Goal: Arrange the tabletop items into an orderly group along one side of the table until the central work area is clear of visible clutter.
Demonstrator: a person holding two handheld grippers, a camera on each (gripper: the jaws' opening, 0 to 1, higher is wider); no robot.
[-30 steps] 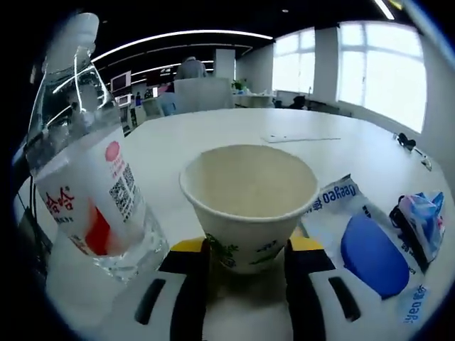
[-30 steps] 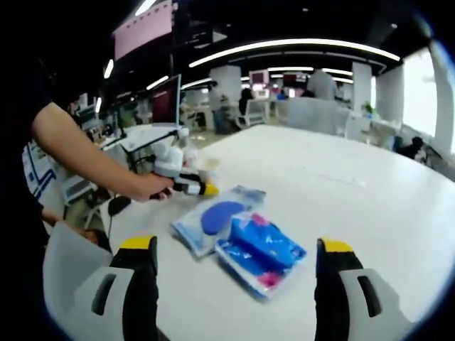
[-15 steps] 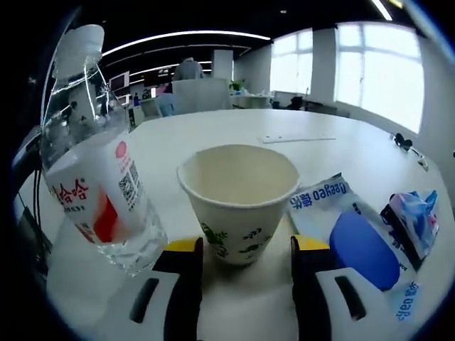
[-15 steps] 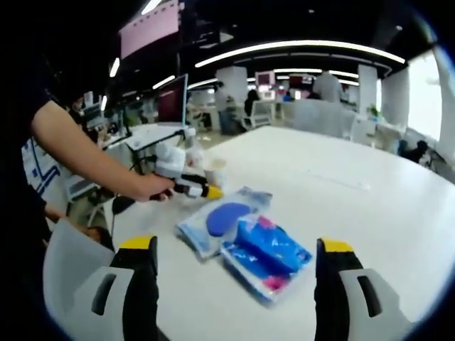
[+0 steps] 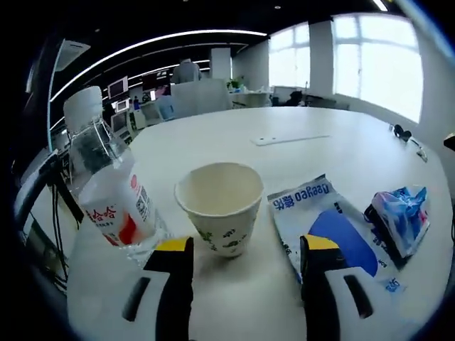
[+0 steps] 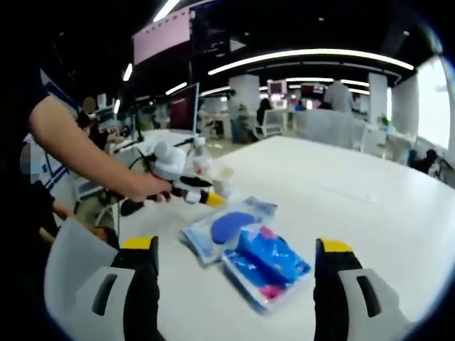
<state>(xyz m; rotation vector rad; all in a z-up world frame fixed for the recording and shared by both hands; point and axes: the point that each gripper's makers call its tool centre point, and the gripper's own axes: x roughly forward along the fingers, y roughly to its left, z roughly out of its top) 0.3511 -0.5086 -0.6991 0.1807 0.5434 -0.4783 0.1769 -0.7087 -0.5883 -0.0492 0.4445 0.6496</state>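
a: left gripper (image 5: 245,249) has its 2 jaws spread wide and it's not gripping anything. the paper cup (image 5: 219,207) stands upright just past the yellow tips, apart from both.

b: and the stuff around the cup?

a: water bottle (image 5: 112,197) is just beside it on the left, nearer the table (image 5: 234,138) edge, tilted in this view. the white-and-blue packet (image 5: 325,222) lies flat on the cup's other side, then the crumpled blue wrapper (image 5: 399,215) beyond that.

b: right one?

a: right gripper (image 6: 238,249) is wide too, nothing between the jaws. from there the blue wrapper (image 6: 266,260) is closest, touching the packet (image 6: 224,227). further back, near the table (image 6: 370,213) edge, a hand (image 6: 146,186) holds the left gripper (image 6: 206,198) by the cup (image 6: 224,180) and bottle (image 6: 200,162).
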